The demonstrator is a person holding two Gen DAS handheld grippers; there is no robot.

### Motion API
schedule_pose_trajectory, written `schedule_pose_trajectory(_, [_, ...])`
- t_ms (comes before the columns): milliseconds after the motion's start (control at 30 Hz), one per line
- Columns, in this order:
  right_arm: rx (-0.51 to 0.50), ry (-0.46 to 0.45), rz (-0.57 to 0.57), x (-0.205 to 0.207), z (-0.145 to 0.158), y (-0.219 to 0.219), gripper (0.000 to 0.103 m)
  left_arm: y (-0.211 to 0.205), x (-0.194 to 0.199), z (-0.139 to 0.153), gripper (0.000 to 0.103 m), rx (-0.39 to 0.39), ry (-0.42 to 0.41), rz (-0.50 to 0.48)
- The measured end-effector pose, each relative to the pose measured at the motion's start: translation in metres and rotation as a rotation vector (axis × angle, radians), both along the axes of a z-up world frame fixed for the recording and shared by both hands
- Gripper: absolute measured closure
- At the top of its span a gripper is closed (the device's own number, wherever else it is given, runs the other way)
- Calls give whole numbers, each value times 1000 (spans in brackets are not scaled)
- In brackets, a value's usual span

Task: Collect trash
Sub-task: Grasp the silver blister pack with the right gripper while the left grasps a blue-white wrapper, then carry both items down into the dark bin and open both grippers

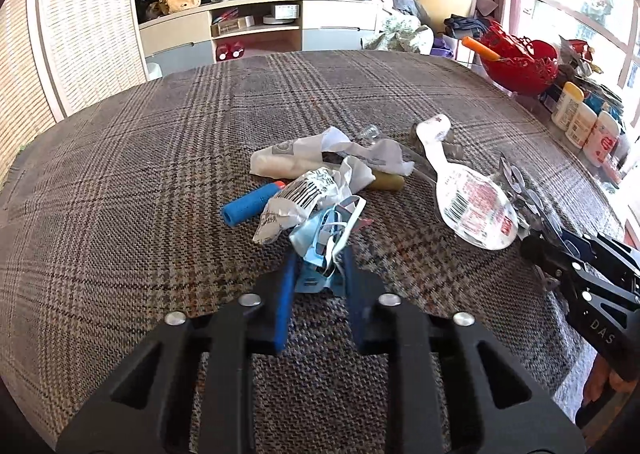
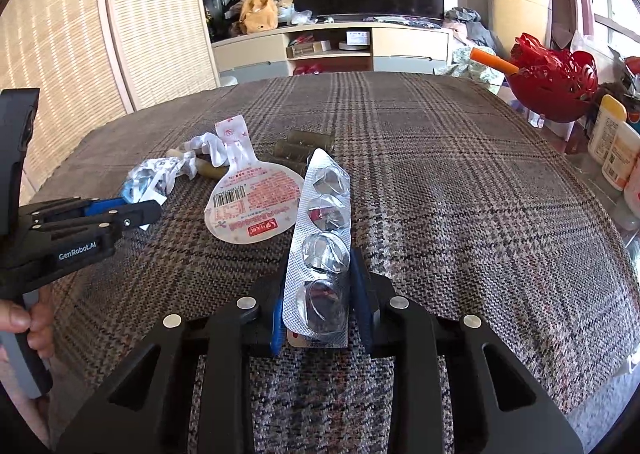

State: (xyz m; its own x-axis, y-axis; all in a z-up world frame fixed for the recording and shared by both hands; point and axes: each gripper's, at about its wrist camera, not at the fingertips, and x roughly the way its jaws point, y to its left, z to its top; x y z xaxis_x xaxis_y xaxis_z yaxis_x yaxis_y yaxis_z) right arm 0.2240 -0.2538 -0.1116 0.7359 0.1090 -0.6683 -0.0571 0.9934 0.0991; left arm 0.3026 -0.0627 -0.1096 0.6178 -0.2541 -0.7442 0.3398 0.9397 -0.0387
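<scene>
Left hand-held gripper (image 1: 320,274) clamped on crumpled blue wrapper (image 1: 320,250) at near edge of trash pile on plaid worktop (image 1: 160,174); right hand-held gripper (image 2: 320,286) clamped on blister pack (image 2: 320,238), pack's near end partly hidden btwn fingers.

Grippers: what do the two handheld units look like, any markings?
Both are matte black angular frames with silver round bolts and blue-padded fingers. The left gripper reads "GenRobot.AI" in white on its side, above a grey handle. The right gripper shows white letters "DAS" on its body. No cables or sleeves show.
</scene>
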Motion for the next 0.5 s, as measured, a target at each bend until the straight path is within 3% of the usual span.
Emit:
schedule_pose_trajectory(233, [1,-26,-13,-25,10,-6,74,3,-34,2,90,-26,-7,-34])
schedule_pose_trajectory(500, [-5,-86,15,-68,37,0,74,9,-94,29,90,-28,-69,3])
